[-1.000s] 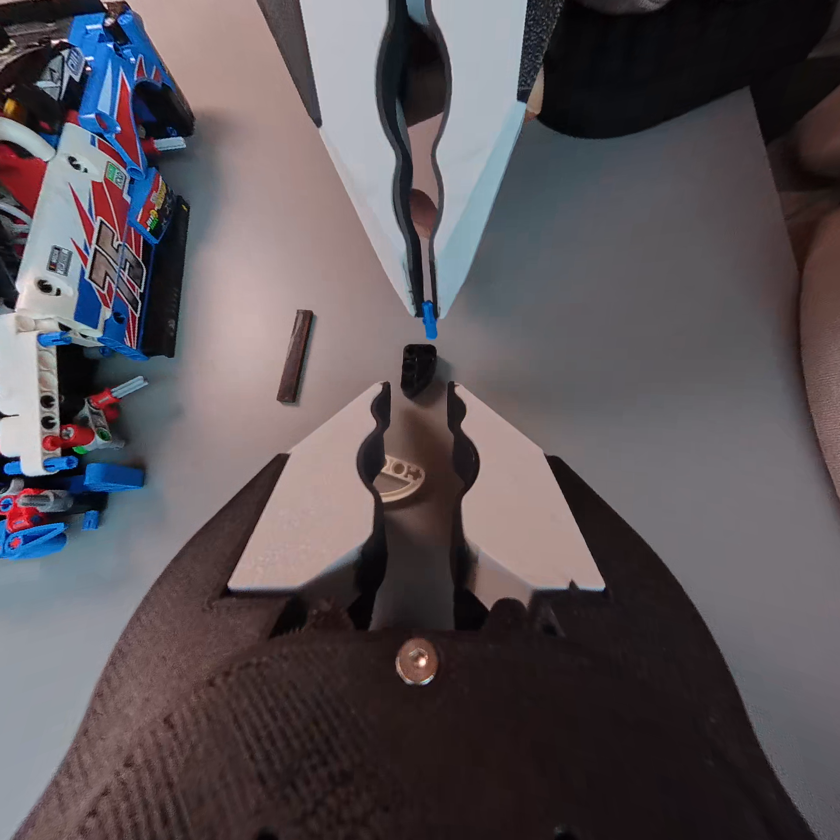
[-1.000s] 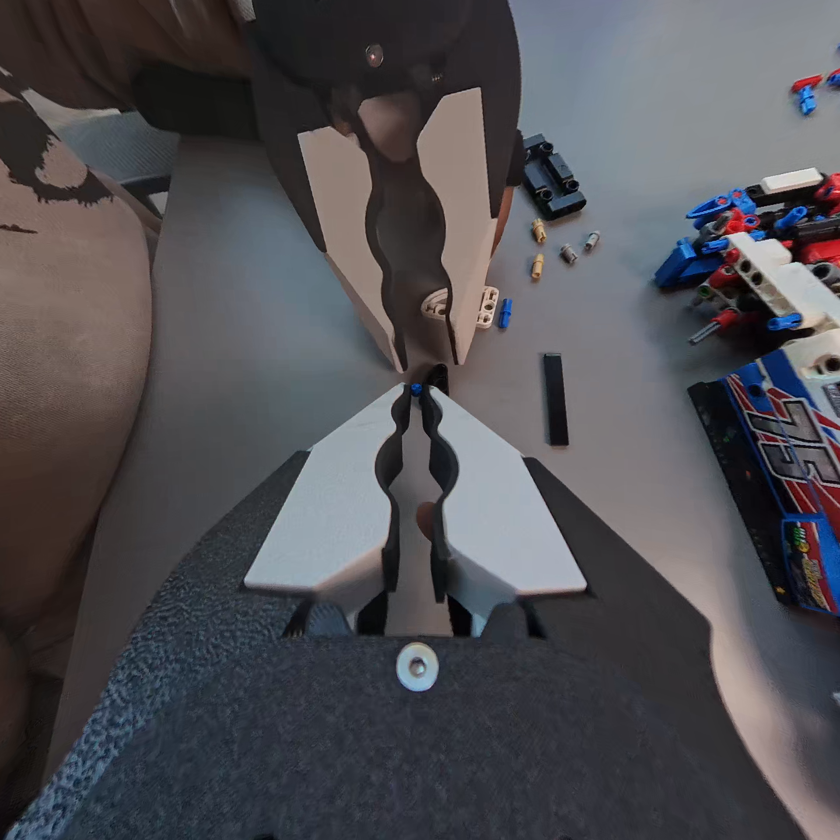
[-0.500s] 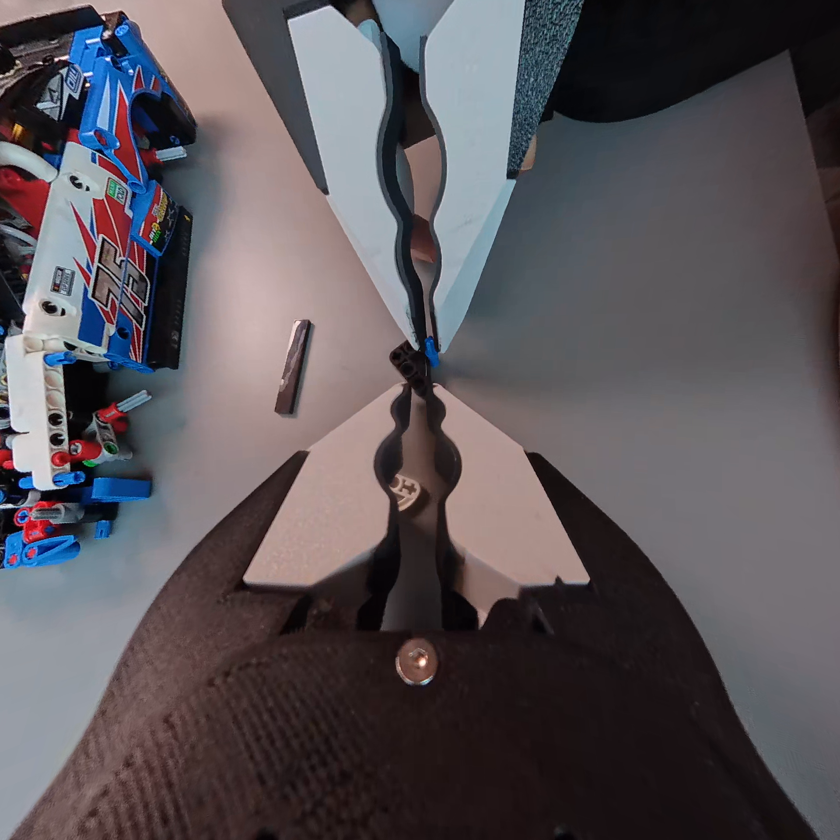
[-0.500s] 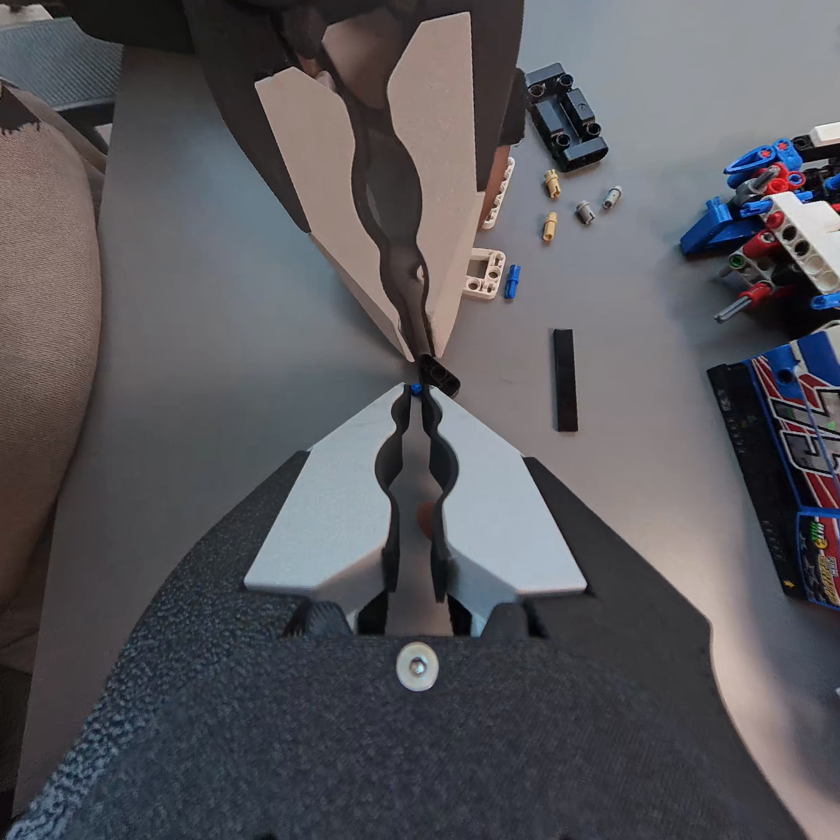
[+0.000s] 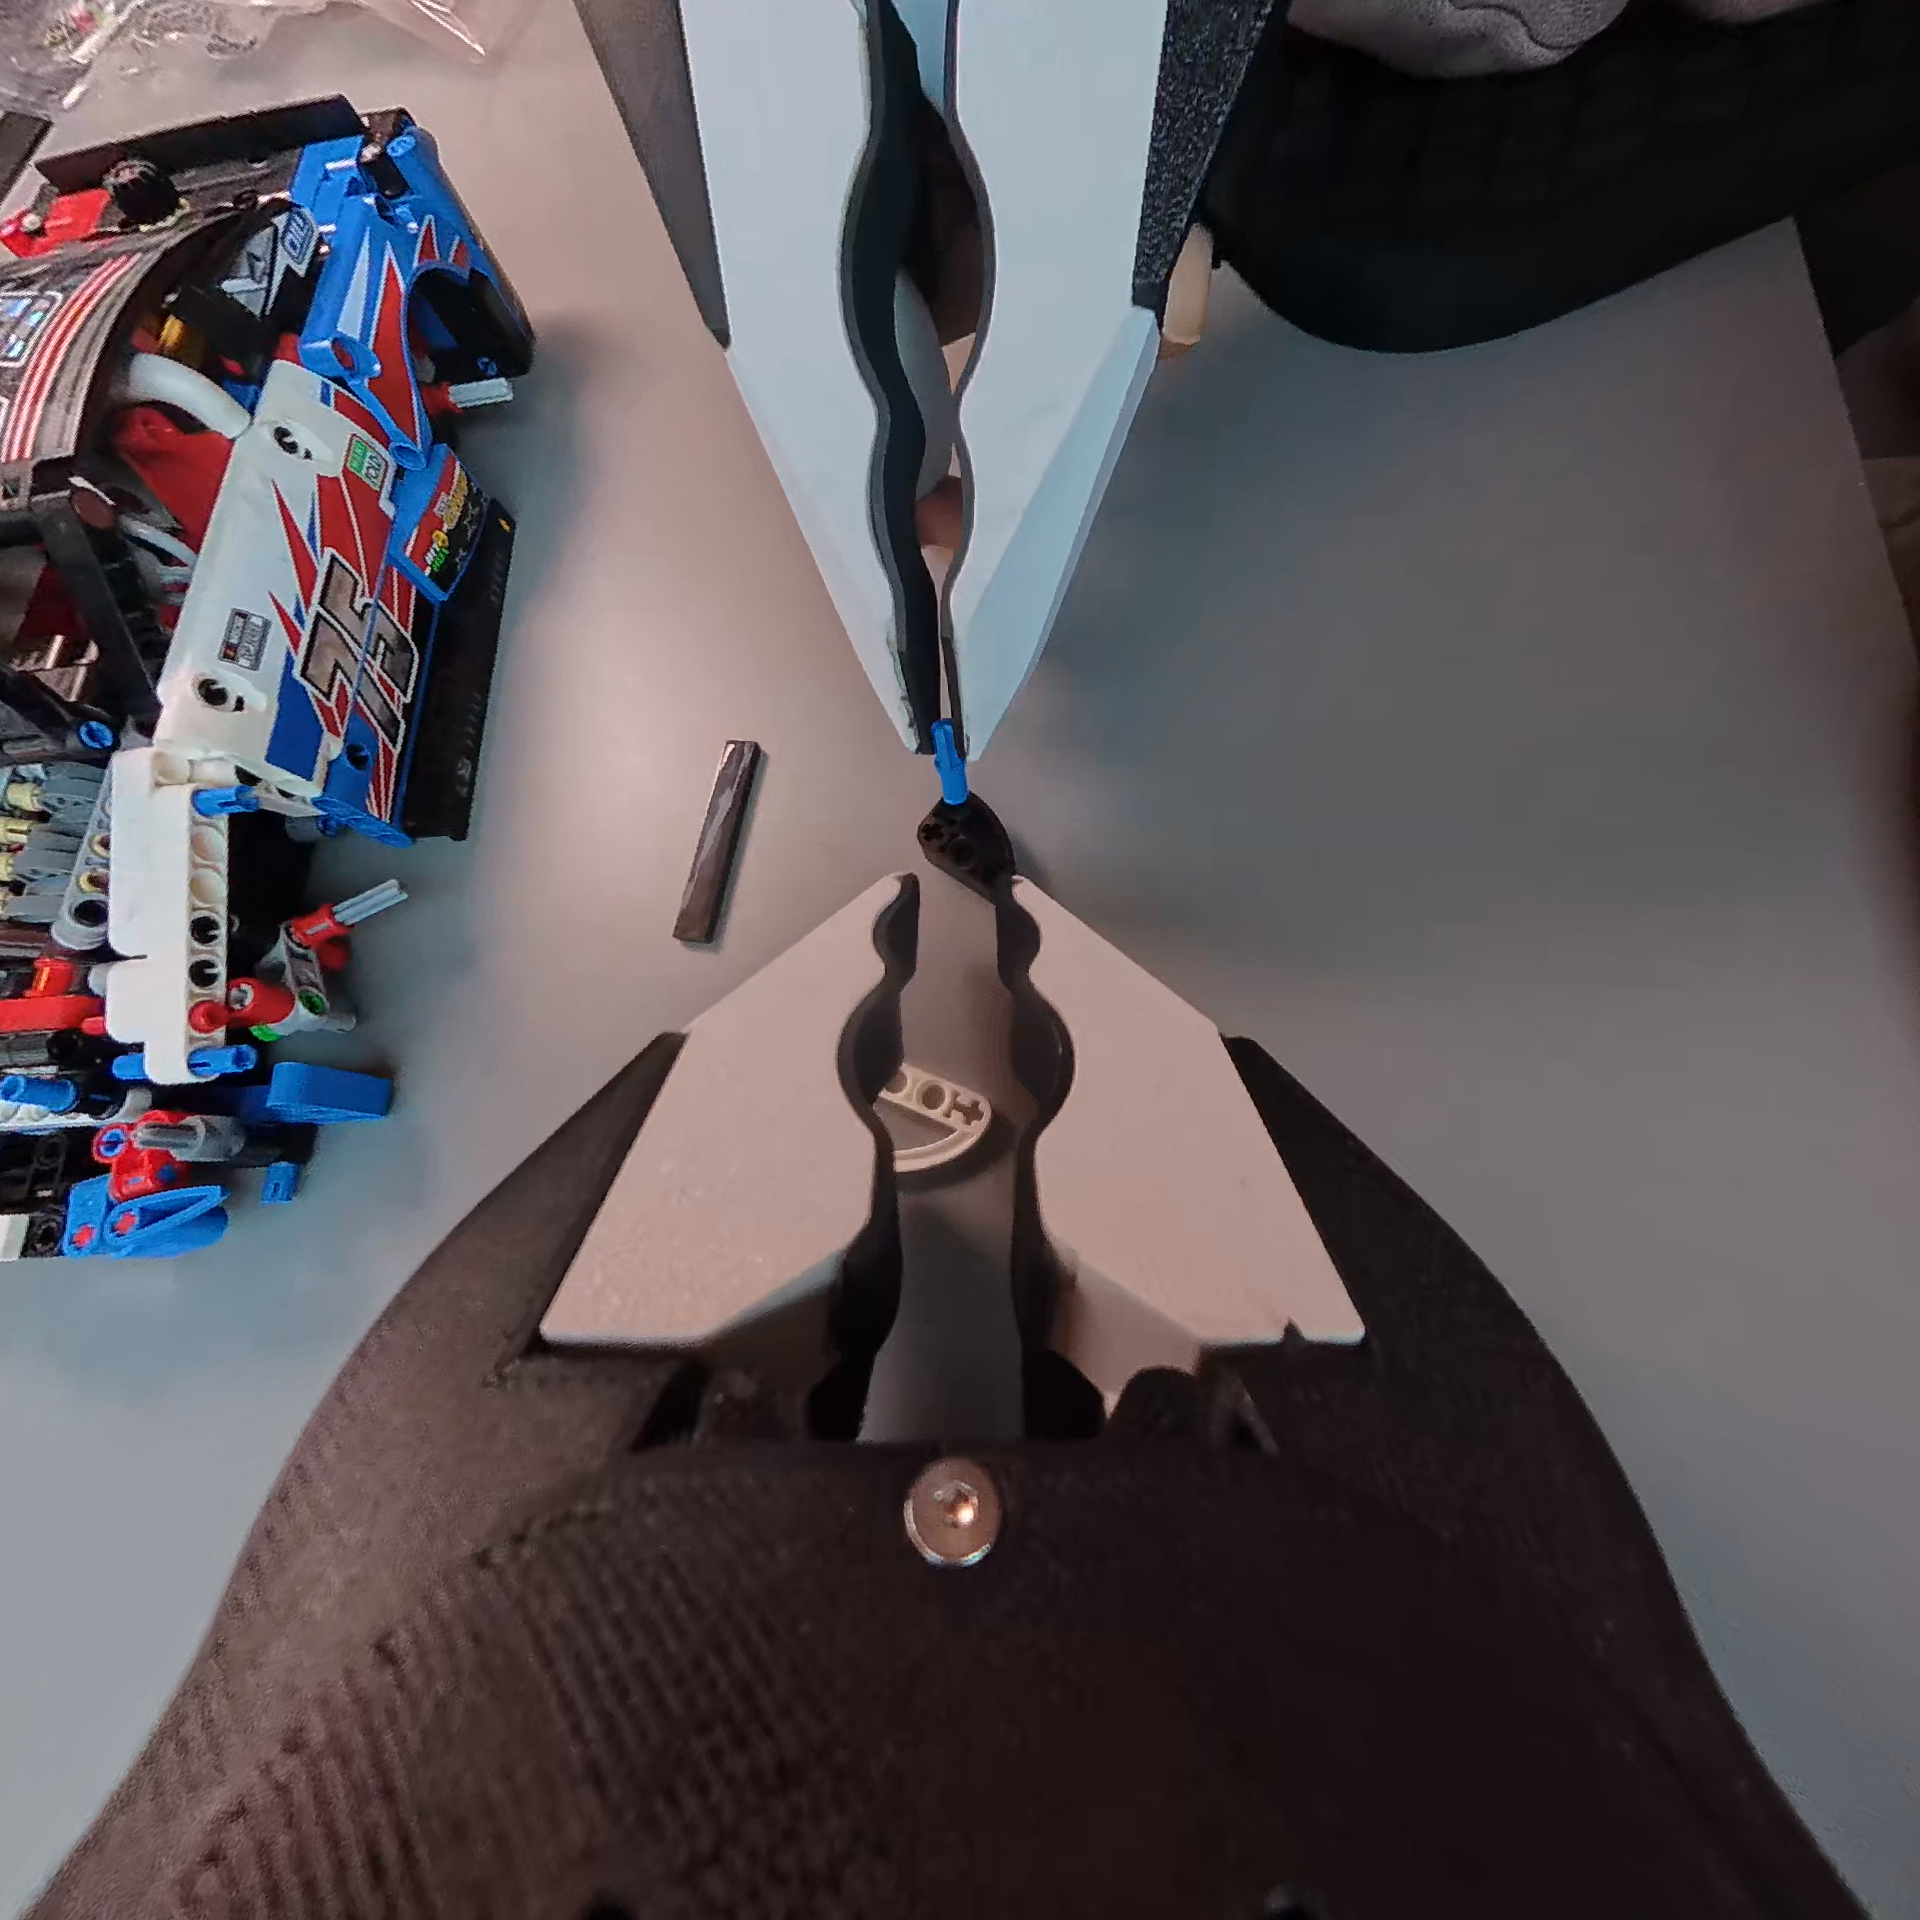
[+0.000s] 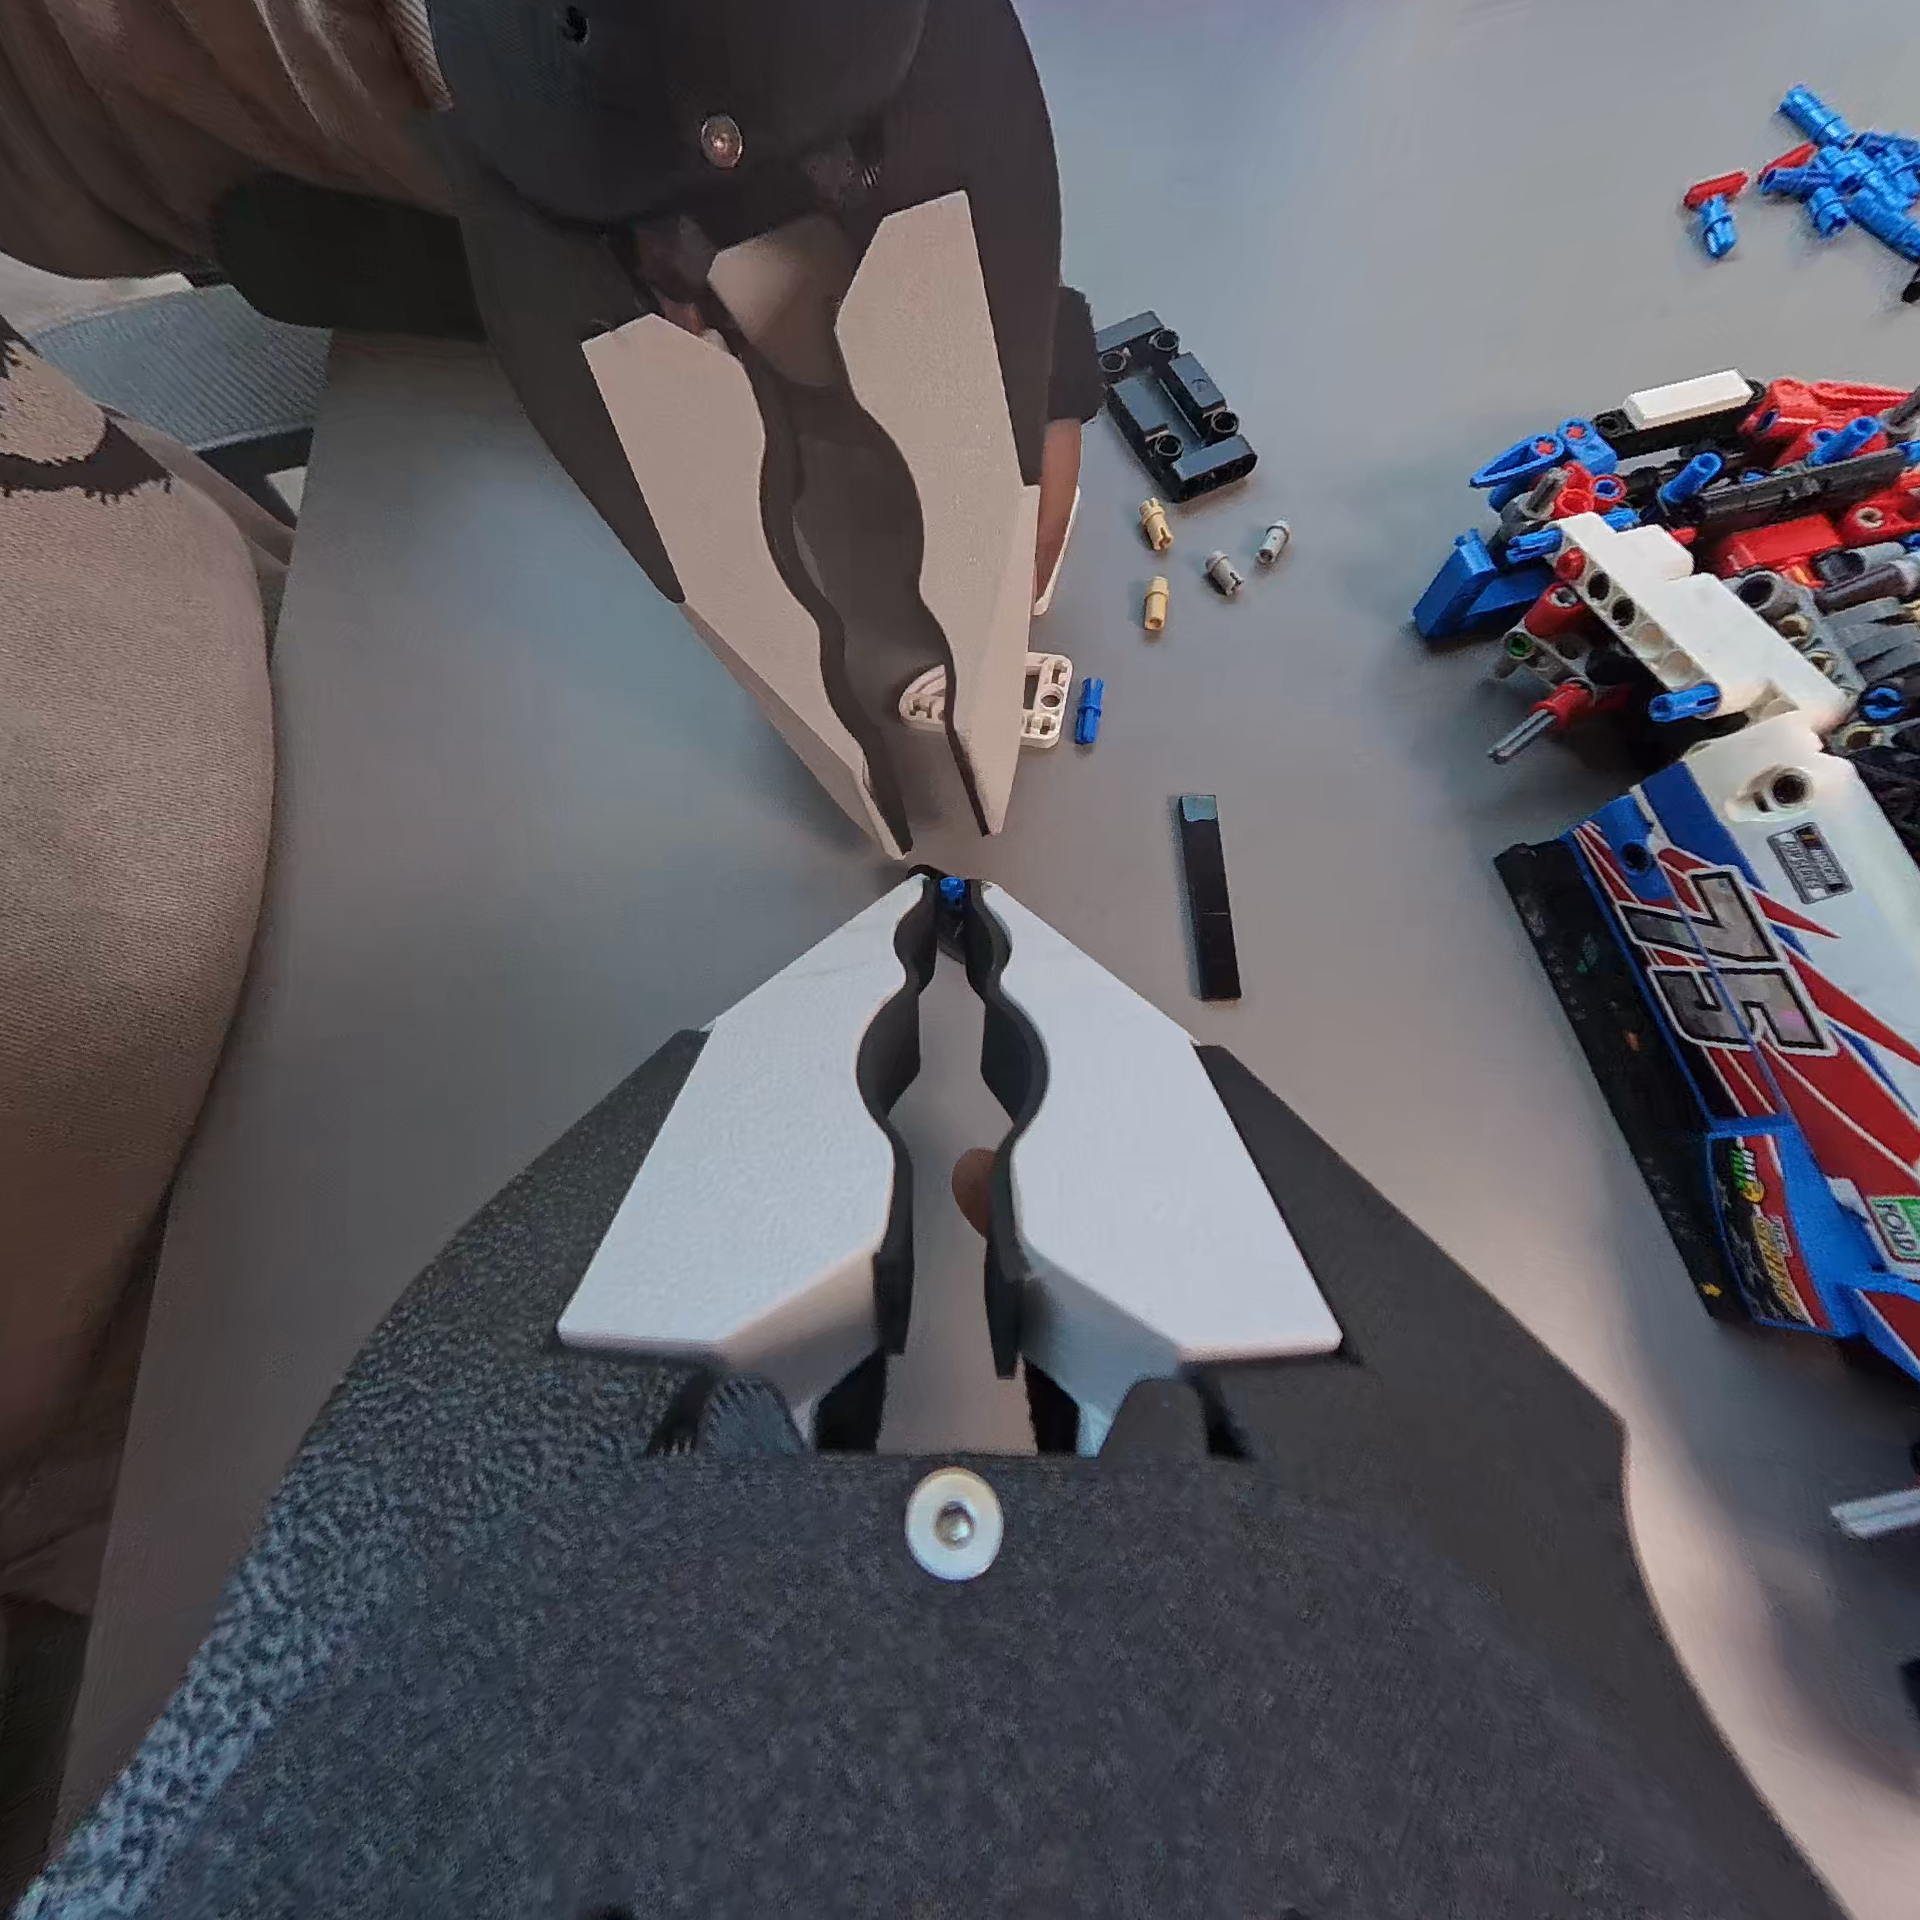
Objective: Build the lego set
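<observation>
Between the tips, the left gripper (image 5: 956, 883) has just sprung open off the black connector (image 5: 966, 840), which now hangs on the blue pin (image 5: 948, 758) pinched by the right gripper (image 6: 948, 896), so the pin looks seated.

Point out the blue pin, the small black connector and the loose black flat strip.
blue pin (image 5: 947, 756): left wrist view, middle of its shaft.
small black connector (image 5: 966, 840): left wrist view, its holed face.
black flat strip (image 6: 1207, 899): right wrist view, middle of its top.
</observation>
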A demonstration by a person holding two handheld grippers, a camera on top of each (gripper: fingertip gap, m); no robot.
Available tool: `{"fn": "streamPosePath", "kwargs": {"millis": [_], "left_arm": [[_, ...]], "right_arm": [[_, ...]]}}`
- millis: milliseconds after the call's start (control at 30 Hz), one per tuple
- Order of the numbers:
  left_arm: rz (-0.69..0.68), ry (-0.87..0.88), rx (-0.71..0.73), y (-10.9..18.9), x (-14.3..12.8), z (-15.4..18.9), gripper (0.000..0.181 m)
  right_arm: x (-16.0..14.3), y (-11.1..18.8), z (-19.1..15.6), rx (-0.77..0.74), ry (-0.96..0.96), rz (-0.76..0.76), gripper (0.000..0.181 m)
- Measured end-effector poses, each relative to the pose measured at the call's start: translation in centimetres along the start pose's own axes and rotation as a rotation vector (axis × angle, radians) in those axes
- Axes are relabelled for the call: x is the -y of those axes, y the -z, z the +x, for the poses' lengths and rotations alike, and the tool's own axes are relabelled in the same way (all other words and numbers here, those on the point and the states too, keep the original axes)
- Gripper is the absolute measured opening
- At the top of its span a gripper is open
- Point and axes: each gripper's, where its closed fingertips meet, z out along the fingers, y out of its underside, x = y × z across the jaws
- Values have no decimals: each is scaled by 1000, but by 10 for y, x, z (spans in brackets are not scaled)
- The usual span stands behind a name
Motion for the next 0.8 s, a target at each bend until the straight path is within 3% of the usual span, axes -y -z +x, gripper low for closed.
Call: {"fn": "streamPosePath", "kwargs": {"millis": [333, 800], "left_arm": [[28, -6, -29, -3, 5, 1, 28], [-19, -42, -41, -8, -3, 3, 21]], "right_arm": [[2, 2, 1, -5, 33, 4, 1], [-3, -13, -7, 5, 58, -76, 1]]}}
